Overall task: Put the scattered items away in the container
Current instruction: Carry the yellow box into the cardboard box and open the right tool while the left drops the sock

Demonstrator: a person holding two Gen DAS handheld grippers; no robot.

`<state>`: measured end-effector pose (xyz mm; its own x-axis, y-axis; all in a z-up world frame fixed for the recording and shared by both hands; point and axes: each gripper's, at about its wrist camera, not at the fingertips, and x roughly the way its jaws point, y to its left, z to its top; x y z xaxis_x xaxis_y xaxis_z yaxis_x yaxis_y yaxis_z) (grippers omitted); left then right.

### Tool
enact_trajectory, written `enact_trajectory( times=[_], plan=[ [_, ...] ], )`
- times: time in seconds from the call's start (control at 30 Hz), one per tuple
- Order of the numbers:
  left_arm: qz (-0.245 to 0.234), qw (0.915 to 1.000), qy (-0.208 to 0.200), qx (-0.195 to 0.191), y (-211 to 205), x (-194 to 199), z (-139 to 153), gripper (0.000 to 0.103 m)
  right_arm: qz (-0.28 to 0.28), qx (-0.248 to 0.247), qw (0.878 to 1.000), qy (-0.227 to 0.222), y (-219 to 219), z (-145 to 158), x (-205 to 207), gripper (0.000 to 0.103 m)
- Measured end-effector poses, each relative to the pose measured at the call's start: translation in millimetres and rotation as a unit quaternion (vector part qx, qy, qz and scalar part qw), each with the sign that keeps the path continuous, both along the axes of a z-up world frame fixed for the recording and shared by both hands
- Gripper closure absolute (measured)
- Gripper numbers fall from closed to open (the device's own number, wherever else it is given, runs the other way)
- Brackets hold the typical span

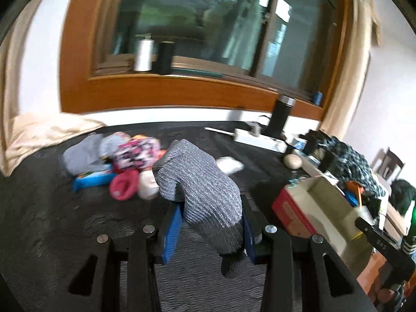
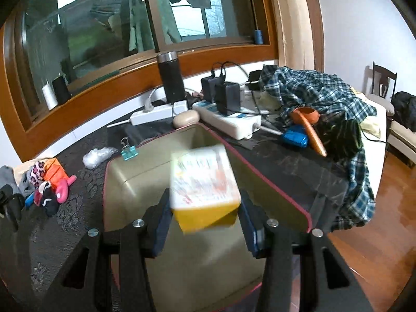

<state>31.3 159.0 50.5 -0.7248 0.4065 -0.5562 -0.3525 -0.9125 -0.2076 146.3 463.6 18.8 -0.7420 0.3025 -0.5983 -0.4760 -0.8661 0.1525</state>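
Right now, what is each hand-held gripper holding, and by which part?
Left hand-held gripper: grey sock, pinched near its dark toe end. Right hand-held gripper: jaws apart, small box between them over the container.

No legible text, print on the yellow-and-white box [image 2: 204,182] blurred beyond reading

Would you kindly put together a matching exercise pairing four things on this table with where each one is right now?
Things:
1. grey knitted sock
2. yellow-and-white box
3. turquoise binder clip
4. black flask

Places:
A. upright beside the white power strip
B. clamped in the left gripper
C. at the rim of the container
D. between the jaws of the right gripper, over the container

Pairs: 1-B, 2-D, 3-C, 4-A
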Motion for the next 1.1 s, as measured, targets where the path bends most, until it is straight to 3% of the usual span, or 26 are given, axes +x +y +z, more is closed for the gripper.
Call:
enact_trajectory(
  times=[0.03,0.1,0.63,0.73,0.77,0.87,0.93,1.1],
  plan=[
    [-0.011,0.9999,-0.002,-0.001,9,-1,1,0.060,0.000,-0.005,1.000,0.006,3,1,3,0.043],
    [-0.029,0.9996,-0.005,-0.003,25,-2,2,0.060,-0.002,-0.014,1.000,0.018,9,4,8,0.024],
    [-0.168,0.9854,-0.020,-0.023,165,-17,4,0.060,-0.039,-0.009,0.997,0.060,35,6,19,0.024],
    [-0.192,0.9803,-0.030,-0.036,189,-25,1,0.057,-0.038,0.001,0.997,0.062,34,7,17,0.024],
    [-0.198,0.9787,-0.035,-0.041,196,-28,-1,0.049,-0.037,0.003,0.997,0.062,34,7,16,0.024],
    [-0.197,0.9783,-0.043,-0.048,200,-33,-6,0.044,-0.036,0.004,0.997,0.062,32,6,14,0.024],
    [-0.192,0.9790,-0.047,-0.051,198,-36,-10,0.034,-0.037,0.001,0.997,0.062,32,5,12,0.024],
    [-0.170,0.9836,-0.051,-0.034,171,-46,-7,0.034,-0.034,-0.002,0.997,0.068,23,7,10,0.024]
  ],
)
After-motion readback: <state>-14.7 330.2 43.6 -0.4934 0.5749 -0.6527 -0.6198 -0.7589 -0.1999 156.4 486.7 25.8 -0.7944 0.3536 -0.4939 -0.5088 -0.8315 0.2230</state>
